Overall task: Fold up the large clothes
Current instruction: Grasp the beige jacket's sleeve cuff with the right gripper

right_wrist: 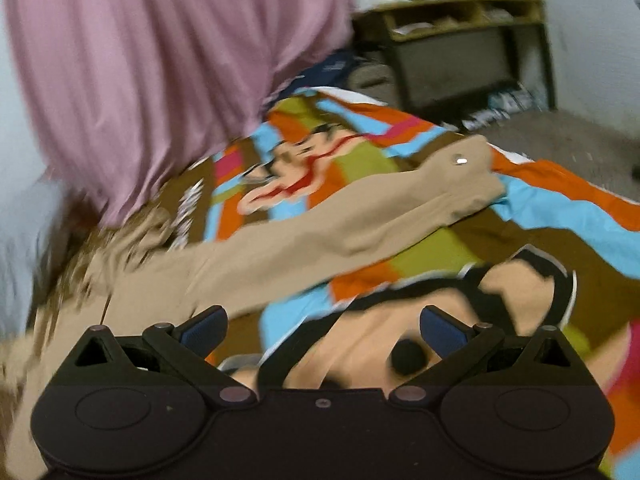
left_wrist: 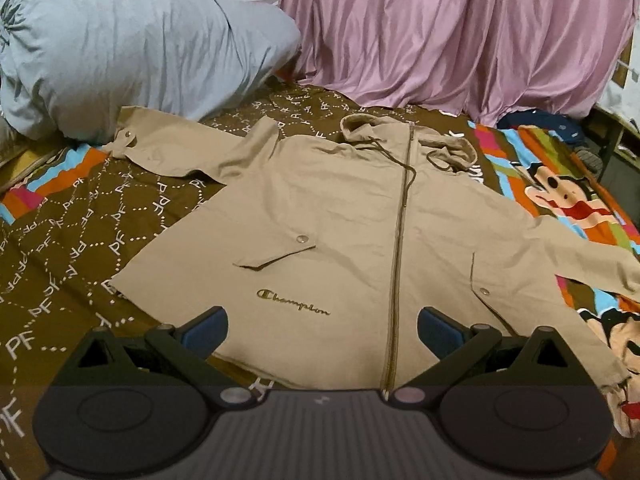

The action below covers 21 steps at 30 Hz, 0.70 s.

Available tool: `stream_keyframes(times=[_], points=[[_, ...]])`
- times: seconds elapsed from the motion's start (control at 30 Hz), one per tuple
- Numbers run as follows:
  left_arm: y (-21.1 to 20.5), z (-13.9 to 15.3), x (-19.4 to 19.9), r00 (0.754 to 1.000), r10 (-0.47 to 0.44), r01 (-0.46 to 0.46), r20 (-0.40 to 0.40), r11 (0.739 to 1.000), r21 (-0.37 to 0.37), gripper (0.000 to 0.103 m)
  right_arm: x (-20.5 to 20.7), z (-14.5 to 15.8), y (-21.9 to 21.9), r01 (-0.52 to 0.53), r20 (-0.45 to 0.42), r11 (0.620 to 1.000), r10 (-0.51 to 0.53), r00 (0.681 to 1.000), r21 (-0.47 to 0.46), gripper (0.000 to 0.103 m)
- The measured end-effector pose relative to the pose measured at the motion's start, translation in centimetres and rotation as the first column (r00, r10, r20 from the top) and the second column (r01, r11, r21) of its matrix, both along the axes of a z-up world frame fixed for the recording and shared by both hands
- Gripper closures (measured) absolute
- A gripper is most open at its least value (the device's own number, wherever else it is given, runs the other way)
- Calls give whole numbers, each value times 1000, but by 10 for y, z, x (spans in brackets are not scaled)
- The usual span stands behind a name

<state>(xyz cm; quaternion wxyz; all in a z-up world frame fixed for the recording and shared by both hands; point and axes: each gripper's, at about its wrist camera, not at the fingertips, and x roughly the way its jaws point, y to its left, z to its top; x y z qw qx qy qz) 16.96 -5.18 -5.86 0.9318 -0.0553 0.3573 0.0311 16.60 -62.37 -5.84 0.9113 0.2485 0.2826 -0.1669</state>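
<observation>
Nearest us, the left gripper (left_wrist: 322,330) and right gripper (right_wrist: 323,330) gape wide, holding nothing. One tan jacket (left_wrist: 352,232) lies zipped and flat on the bedspread (left_wrist: 80,216). It looks light and limp; we'd pinch its two sleeves at the cuffs (right_wrist: 464,172).

jacket sleeve (left_wrist: 592,264) cut off, shelf (right_wrist: 460,40) blurred

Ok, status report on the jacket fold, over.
Left gripper open, empty, over the hem. Right gripper open, empty. Tan jacket flat, zipped, sleeves spread, unfolded. Grey pillow beside one cuff.
</observation>
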Motion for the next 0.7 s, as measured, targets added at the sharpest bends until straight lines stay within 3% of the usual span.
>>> stream_keyframes(times=[0.17, 0.37, 0.43, 0.7], points=[[-14, -7, 16, 999, -14, 15, -30, 999, 38, 0, 48, -25, -69, 136, -9, 986, -135, 991, 99, 14], [-20, -12, 21, 998, -34, 36, -46, 999, 37, 0, 93, -60, -117, 340, -78, 936, -333, 940, 90, 40], [-19, -12, 23, 998, -29, 31, -47, 999, 42, 0, 98, -68, -126, 402, -73, 908, -396, 916, 121, 40], [-2, -6, 25, 1000, 11, -10, -29, 1000, 29, 0, 122, -83, -123, 553, -66, 821, -549, 833, 144, 66]])
